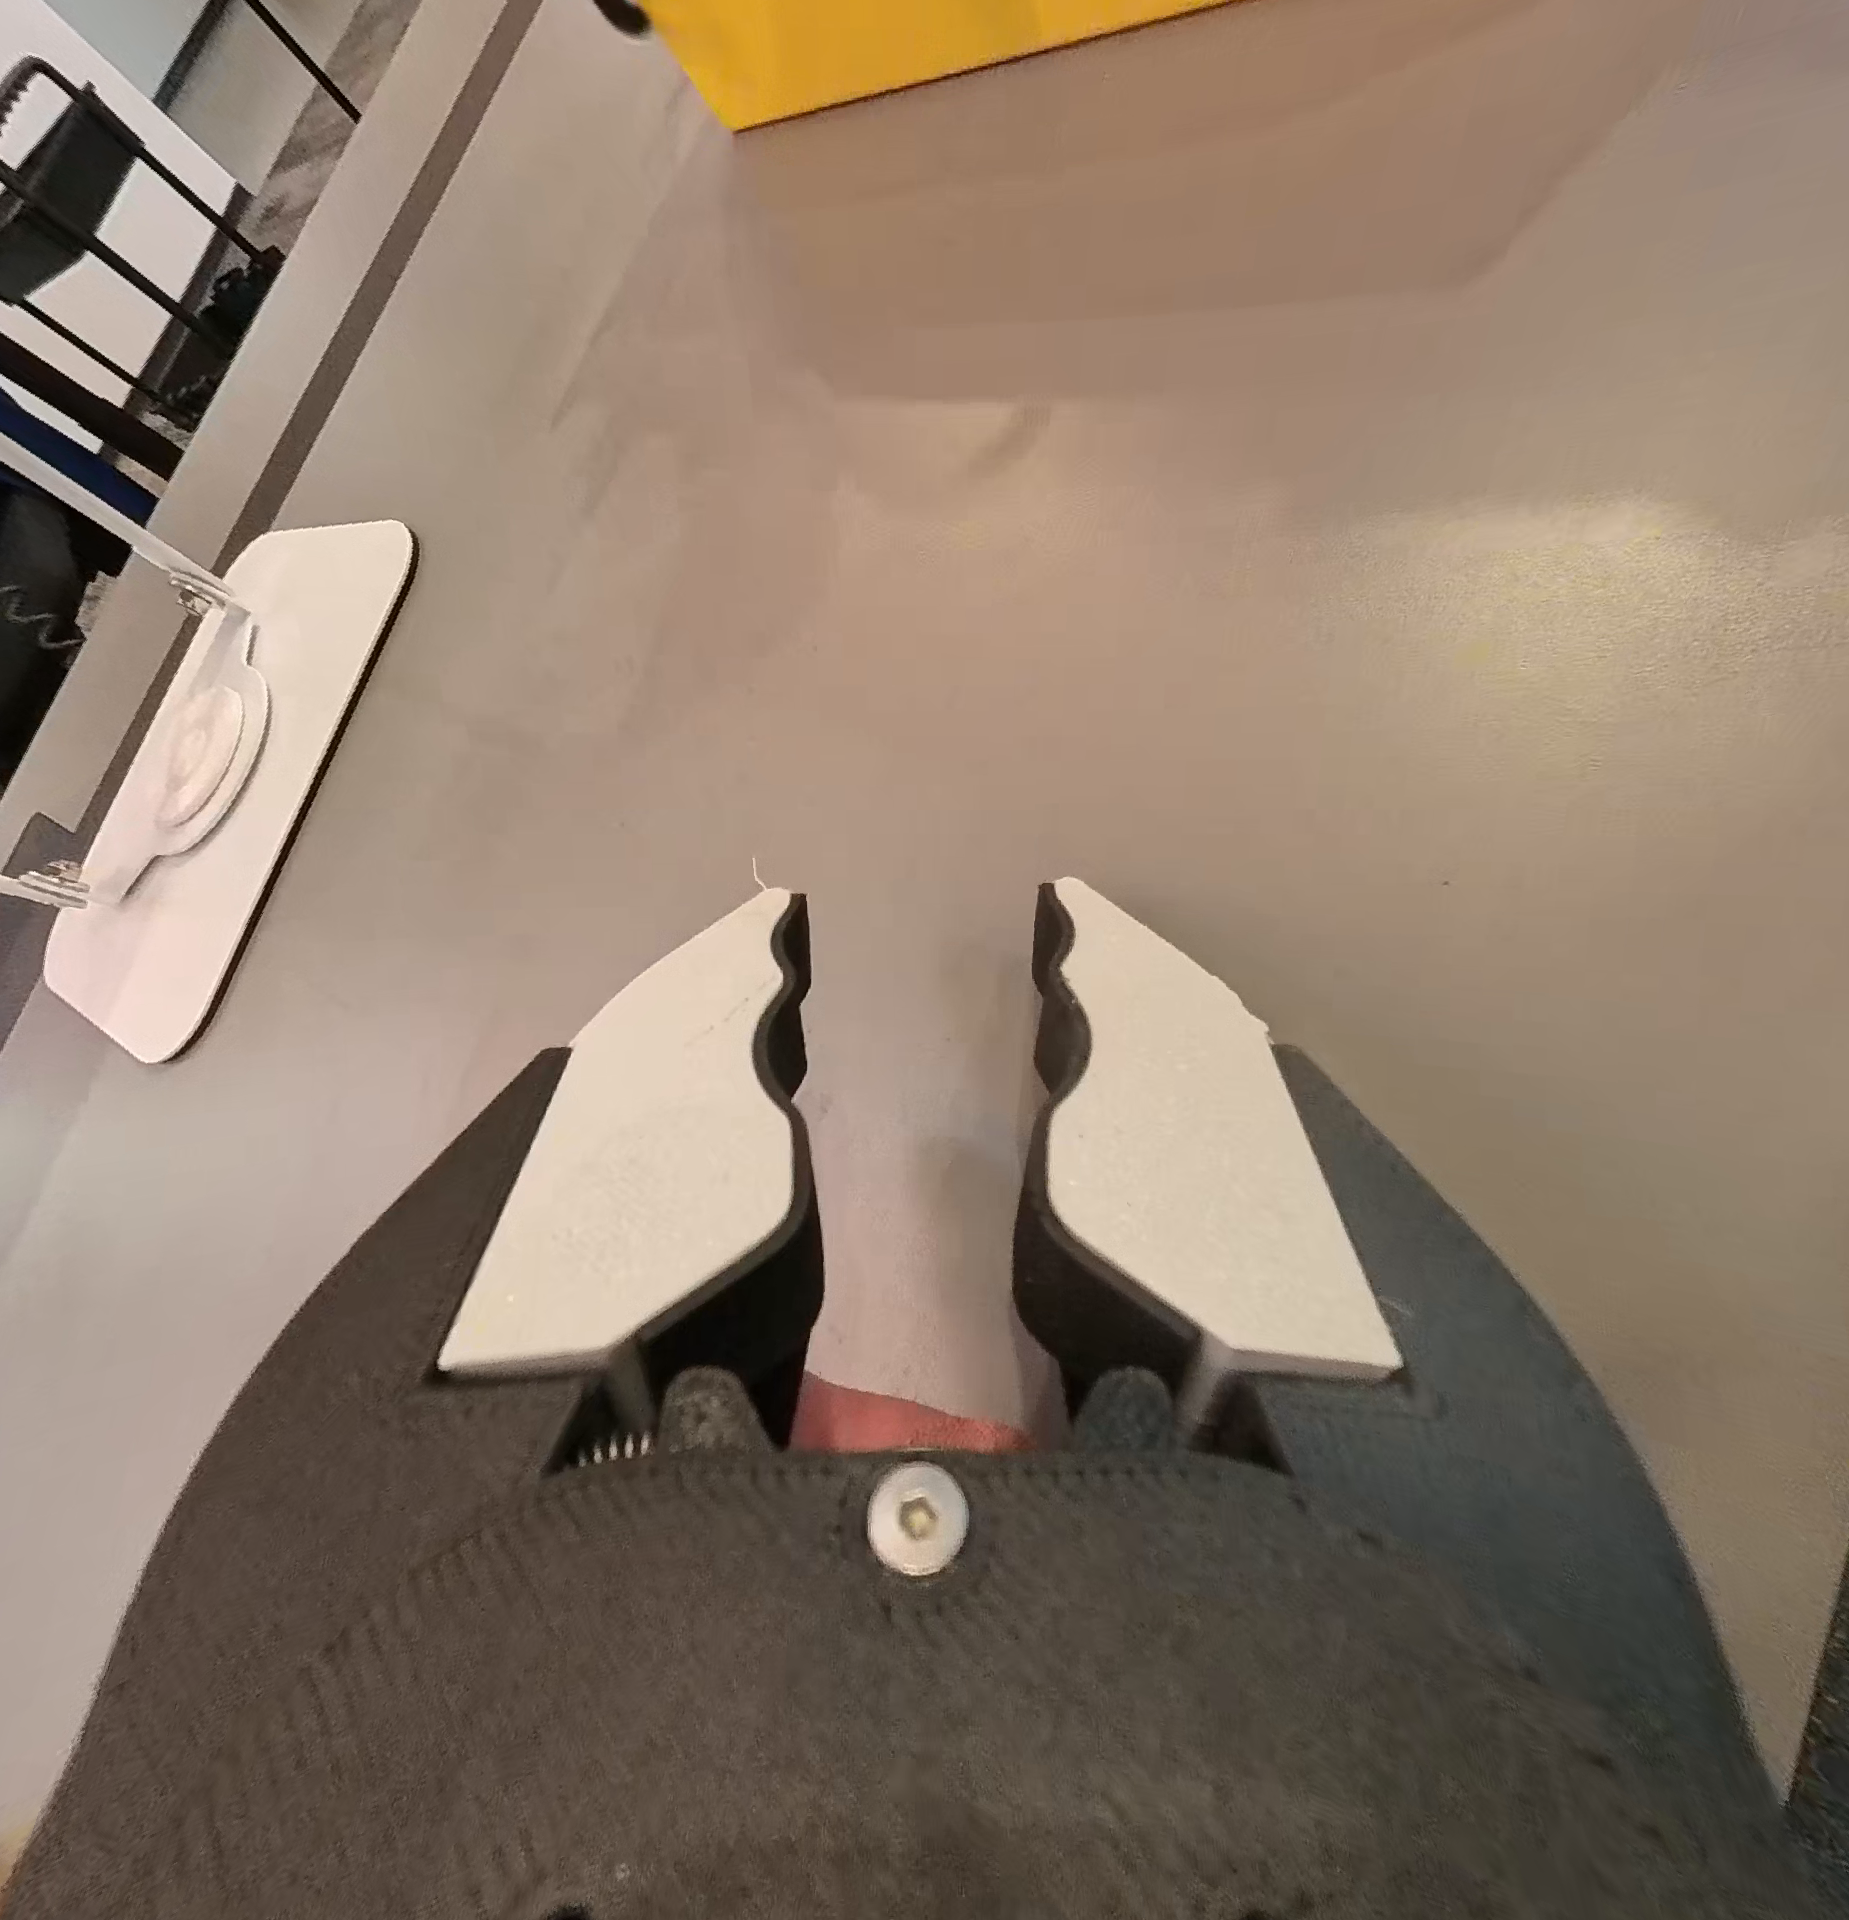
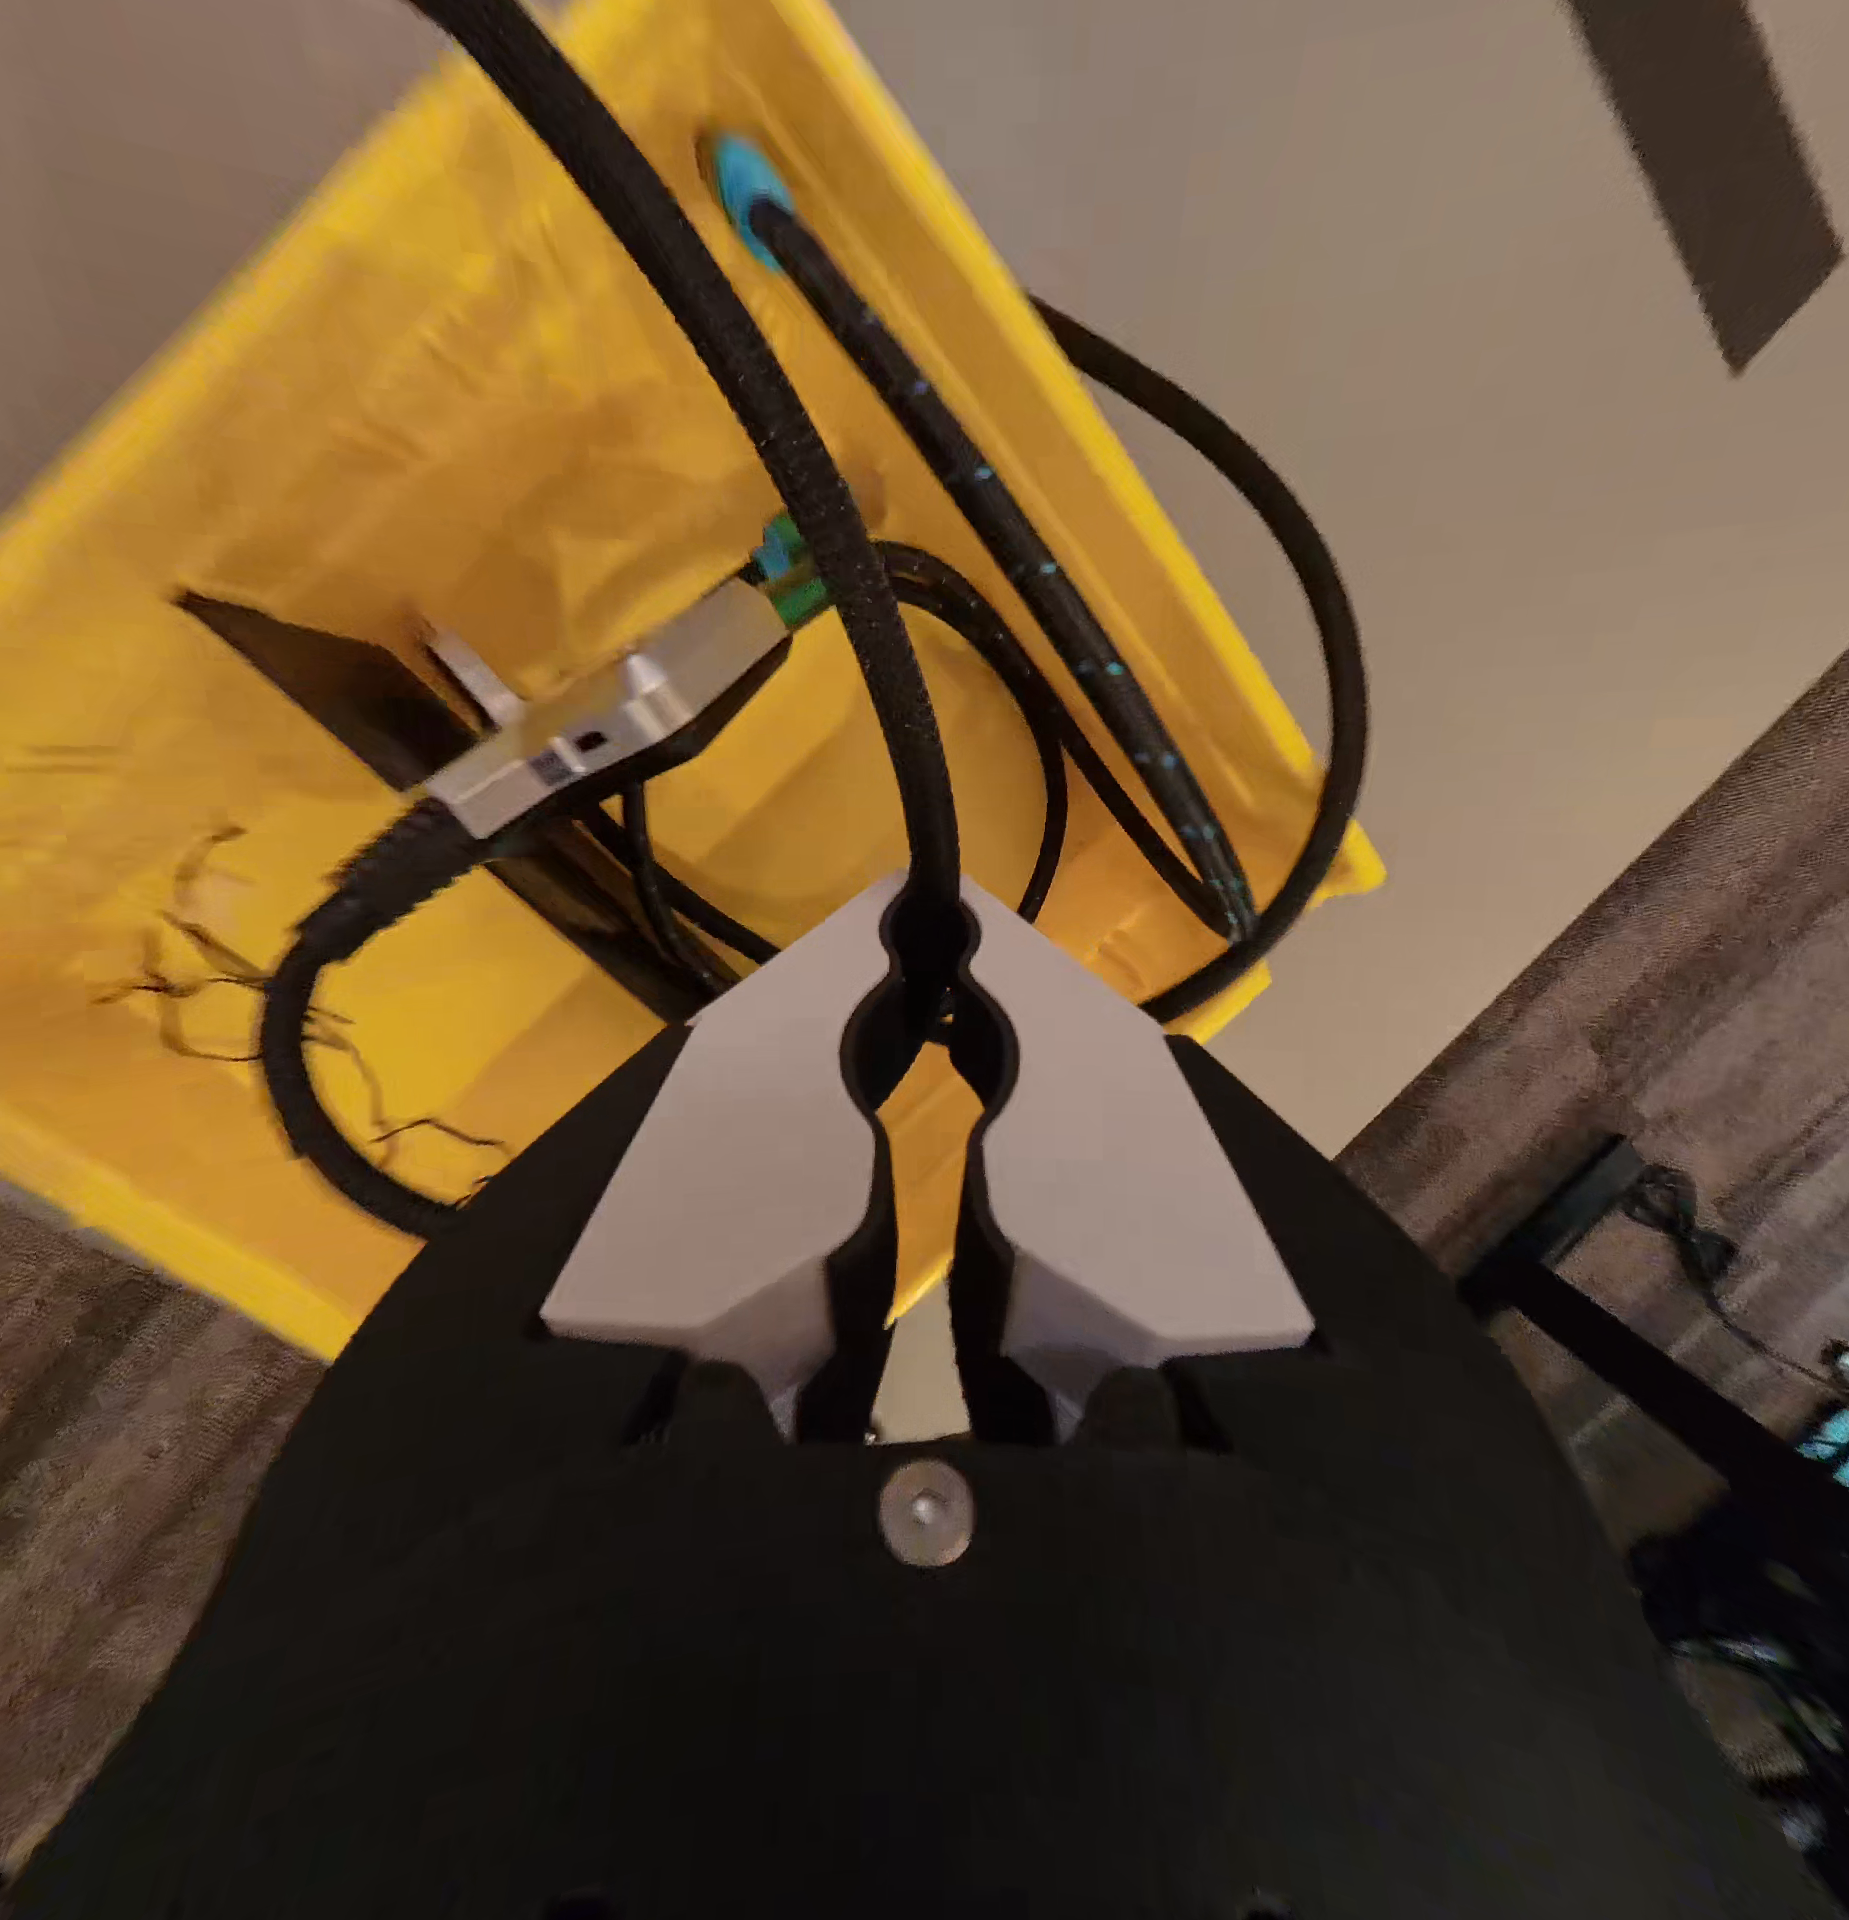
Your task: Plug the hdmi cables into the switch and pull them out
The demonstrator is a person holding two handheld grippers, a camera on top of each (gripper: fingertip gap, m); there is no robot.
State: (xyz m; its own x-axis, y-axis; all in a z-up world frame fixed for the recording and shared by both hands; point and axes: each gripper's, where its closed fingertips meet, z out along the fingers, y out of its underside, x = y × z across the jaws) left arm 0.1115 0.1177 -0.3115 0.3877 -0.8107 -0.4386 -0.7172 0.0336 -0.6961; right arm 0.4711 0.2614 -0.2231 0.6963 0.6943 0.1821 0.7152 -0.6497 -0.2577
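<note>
- The right gripper [image 2: 925, 940] was clamped on a black braided cable [image 2: 795, 436] above a yellow tray [image 2: 276, 436], the cord pinched in the notches at its fingertips and running up out of the right wrist view.
- The silver switch [image 2: 629, 696] sat on the tray, with a green-tipped plug [image 2: 790, 582] seated in its far end; a blue-tipped plug [image 2: 748, 197] lay loose on the tray, apart from the switch.
- The left gripper [image 1: 922, 914] hung open and empty over the bare grey table [image 1: 1211, 727], beside a white pad [image 1: 307, 665] near the table's edge.
- By appearances, one cable was plugged in and at least one was out; whether this was the plugging or the pulling phase could not be told.
</note>
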